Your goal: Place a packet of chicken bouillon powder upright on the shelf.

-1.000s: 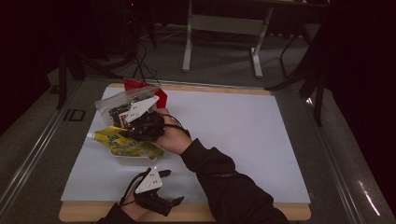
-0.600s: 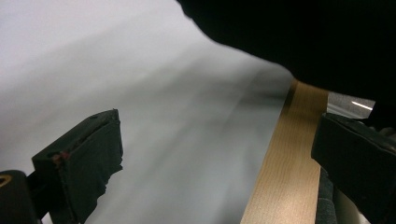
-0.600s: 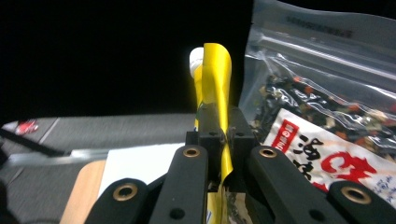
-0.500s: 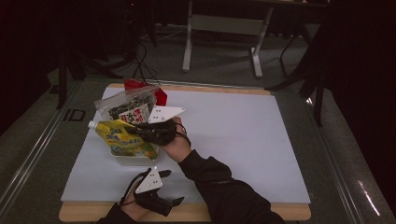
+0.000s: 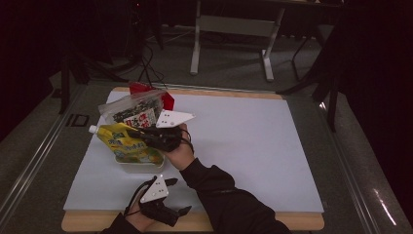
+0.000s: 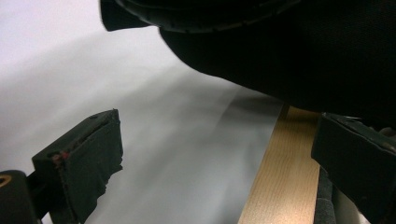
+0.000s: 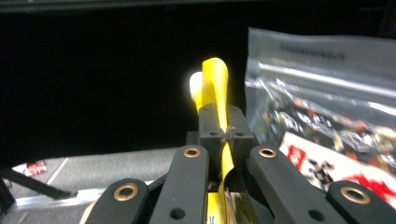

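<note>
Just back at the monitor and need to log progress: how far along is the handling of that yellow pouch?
Done: the right claw is shut on the yellow spouted pouch, pinching its edge. In hand: the pouch hangs tilted over a shallow white tray, beside a clear snack bag. Left: it does not look set down yet, so releasing it remains. The left claw waits open near the table's wooden front edge.
</note>
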A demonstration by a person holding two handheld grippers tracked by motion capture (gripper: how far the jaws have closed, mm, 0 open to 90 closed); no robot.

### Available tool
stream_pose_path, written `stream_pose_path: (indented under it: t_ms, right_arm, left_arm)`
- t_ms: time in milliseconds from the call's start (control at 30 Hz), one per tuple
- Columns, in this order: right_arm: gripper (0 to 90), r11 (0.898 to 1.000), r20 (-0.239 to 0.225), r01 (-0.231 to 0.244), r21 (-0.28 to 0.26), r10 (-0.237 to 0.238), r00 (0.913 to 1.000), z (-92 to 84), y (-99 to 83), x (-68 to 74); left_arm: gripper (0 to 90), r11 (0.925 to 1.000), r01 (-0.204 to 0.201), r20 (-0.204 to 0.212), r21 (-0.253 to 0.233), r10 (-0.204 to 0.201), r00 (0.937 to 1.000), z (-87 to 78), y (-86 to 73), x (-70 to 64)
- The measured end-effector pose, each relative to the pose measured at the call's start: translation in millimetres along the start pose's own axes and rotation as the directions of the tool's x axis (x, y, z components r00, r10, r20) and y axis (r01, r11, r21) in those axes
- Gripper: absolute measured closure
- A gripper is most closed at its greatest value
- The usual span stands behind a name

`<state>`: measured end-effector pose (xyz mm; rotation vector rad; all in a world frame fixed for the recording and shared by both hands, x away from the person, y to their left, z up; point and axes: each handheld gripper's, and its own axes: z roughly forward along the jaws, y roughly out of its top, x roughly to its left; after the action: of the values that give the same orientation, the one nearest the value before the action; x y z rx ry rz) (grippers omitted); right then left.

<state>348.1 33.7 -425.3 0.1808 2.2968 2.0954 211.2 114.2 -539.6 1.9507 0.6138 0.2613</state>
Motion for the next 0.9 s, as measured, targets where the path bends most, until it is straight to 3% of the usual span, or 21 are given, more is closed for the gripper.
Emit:
stream_pose_path:
  t_ms: [133, 267, 467, 667, 733, 900]
  right_arm:
    - [88.6, 0.999, -0.017, -0.025, -0.045, 0.024, 0.9996, 4.0, -4.4, -2.8]
    - [88.5, 0.996, -0.034, -0.067, -0.056, 0.065, 0.9973, 10.2, -16.3, -6.5]
    - [88.2, 0.999, -0.029, -0.049, -0.02, 0.048, 0.9984, 8.4, -24.2, -3.5]
    - [88.2, 0.996, 0.004, -0.081, 0.024, 0.081, 0.9967, -5.6, -39.9, -9.3]
    - [87.2, 0.995, -0.019, -0.088, 0.047, 0.089, 0.9959, -9.1, -40.0, -11.9]
    - [73.3, 0.991, -0.011, -0.078, 0.109, 0.08, 0.9968, -14.0, -30.9, -10.6]
  left_arm:
    - [3.2, 1.0, 0.004, -0.005, 0.006, -0.004, 1.0, -1.5, -2.8, -1.2]
    - [3.2, 0.9999, 0.009, -0.013, 0.013, -0.009, 0.9999, -3.1, -5.8, -1.9]
    - [3.2, 0.9999, 0.012, -0.021, 0.007, -0.012, 0.9997, -4.9, -6.4, -1.6]
    - [3.2, 0.9999, 0.012, -0.026, 0.006, -0.012, 0.9996, -4.8, -6.1, -2.4]
    - [3.2, 0.9999, 0.006, -0.028, 0.01, -0.006, 0.9996, -4.0, -5.7, -2.0]
    - [3.2, 1.0, 0.002, -0.027, 0.005, -0.002, 0.9996, -3.3, -4.2, -1.8]
